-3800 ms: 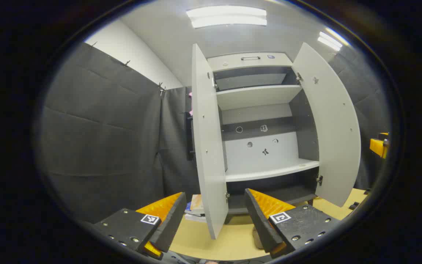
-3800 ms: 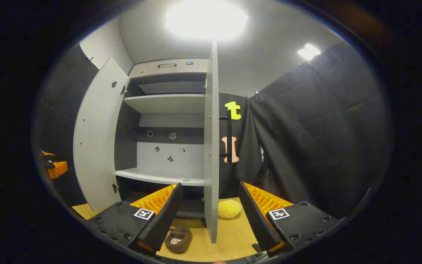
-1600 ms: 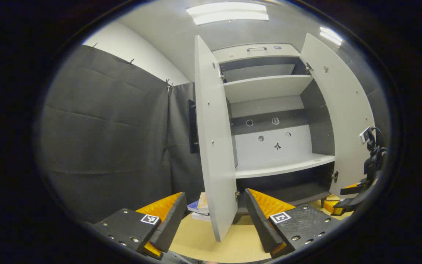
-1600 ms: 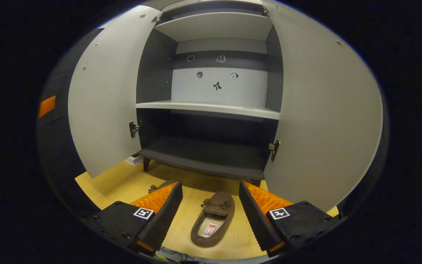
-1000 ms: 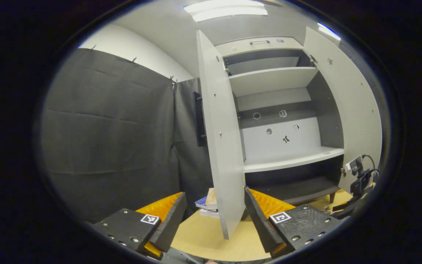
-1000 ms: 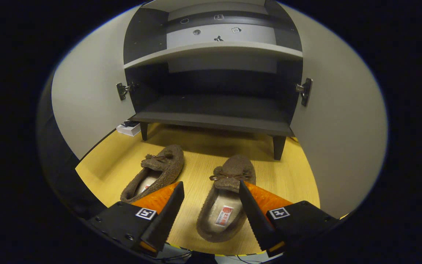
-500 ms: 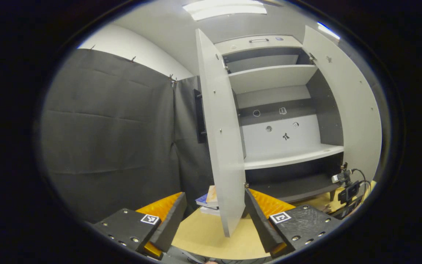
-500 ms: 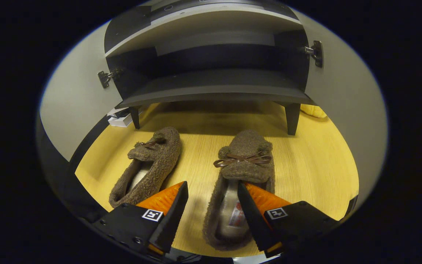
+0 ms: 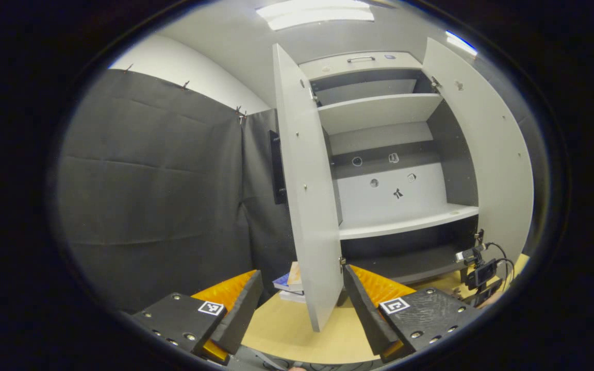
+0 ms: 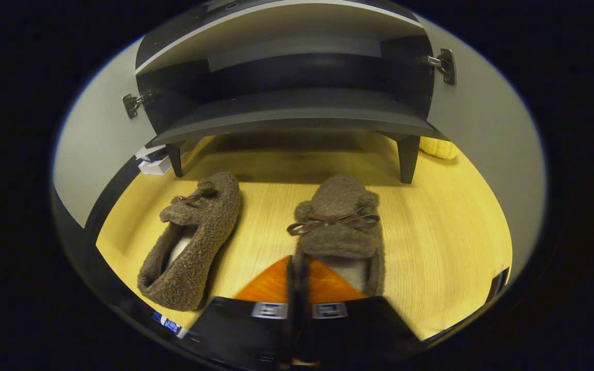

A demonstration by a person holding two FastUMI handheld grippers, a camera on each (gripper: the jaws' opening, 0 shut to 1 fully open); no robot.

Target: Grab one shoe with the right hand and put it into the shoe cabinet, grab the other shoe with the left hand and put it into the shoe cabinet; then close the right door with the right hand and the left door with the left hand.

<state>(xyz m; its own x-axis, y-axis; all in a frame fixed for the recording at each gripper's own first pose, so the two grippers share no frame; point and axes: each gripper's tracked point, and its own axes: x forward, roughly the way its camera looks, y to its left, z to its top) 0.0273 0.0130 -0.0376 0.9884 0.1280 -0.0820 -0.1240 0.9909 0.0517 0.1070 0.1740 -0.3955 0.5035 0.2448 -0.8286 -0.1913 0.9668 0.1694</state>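
Right gripper [image 10: 297, 281] is clamped down on the side wall of the fuzzy brown slipper with the ribbon bow [image 10: 339, 226], which sits on the yellow wooden floor [image 10: 446, 247] in front of the grey shoe cabinet [image 10: 286, 116]. The second fuzzy brown slipper [image 10: 194, 242] lies just beside it, apart. Left gripper [image 9: 297, 304] hangs wide open with nothing in it, facing the edge of the cabinet's open left door [image 9: 304, 196]. Right door [image 9: 488, 154] is open too.
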